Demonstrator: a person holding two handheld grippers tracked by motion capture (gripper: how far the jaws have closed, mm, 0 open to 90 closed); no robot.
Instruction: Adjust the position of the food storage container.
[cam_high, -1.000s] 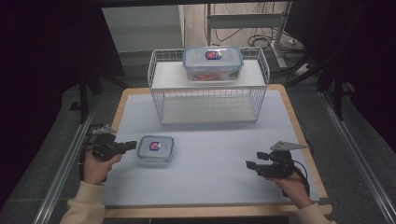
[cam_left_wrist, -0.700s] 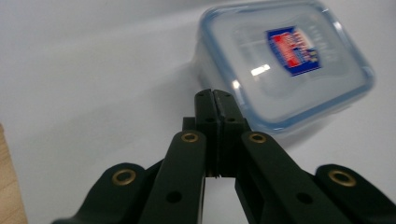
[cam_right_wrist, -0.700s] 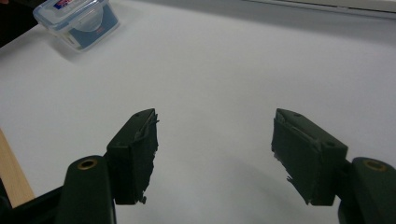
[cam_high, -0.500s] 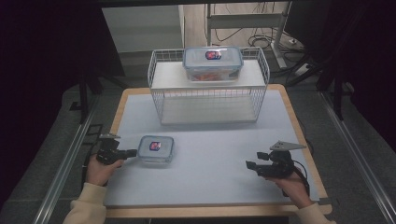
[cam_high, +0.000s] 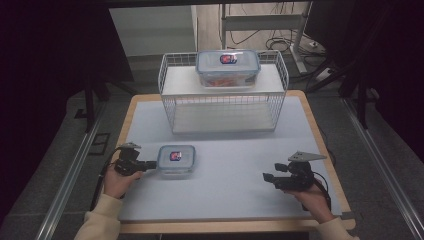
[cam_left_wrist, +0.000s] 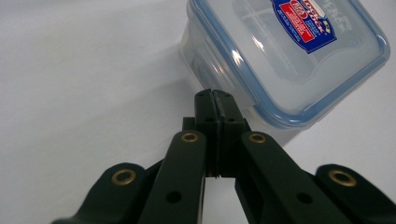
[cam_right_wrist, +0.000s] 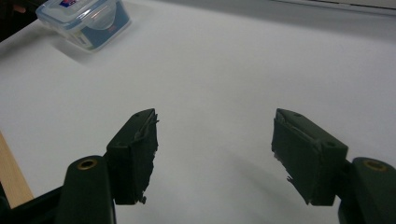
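Pressing its closed tips against the near-left wall of the small container (cam_left_wrist: 285, 60), the left gripper (cam_left_wrist: 215, 100) has its jaws shut together with nothing between them, so this looks like a nudge, not a grasp. That small container (cam_high: 176, 159) sits on the near-left part of the table mat (cam_high: 230, 200), clear plastic with a blue-rimmed snap lid and a red label. I judge it light, stiff and rather slick: it should slide readily on the smooth mat and could twist if pushed off-centre. For a lift, the jaws would best span two opposite walls below the lid rim, or catch a lid flap.

Well to the right, the right gripper (cam_high: 270, 178) rests low over bare mat, jaws wide apart and holding nothing (cam_right_wrist: 215, 154). At the far side stands a white wire rack (cam_high: 224, 107) with a larger container (cam_high: 228, 68) on its top shelf; its lower shelf looks free. Nothing lies between the small container and the rack.
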